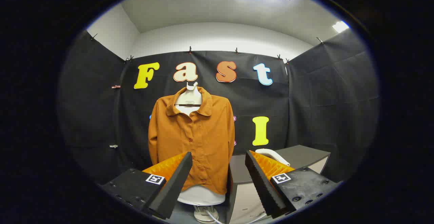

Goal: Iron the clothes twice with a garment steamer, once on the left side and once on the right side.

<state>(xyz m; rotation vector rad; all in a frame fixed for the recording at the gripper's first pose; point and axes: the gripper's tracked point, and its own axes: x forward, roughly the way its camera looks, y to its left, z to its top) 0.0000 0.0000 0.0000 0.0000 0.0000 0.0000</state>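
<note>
An orange button-up shirt [191, 139] hangs on a white mannequin form [190, 98] against the booth's black wall, well beyond my fingers. My gripper [218, 157] stands open with nothing between its fingers. The shirt's lower hem shows in the gap between the fingers, nearer the left one. A white curved handle, seemingly the garment steamer [271, 155], lies on a grey table [298, 156] just behind my right finger; most of it is hidden by that finger.
The grey table stands to the right of the mannequin, with a pale front panel [242, 200] below it. The mannequin's white stand base [205, 213] and a white cord sit low between my fingers. Black cloth walls close in on left, back and right.
</note>
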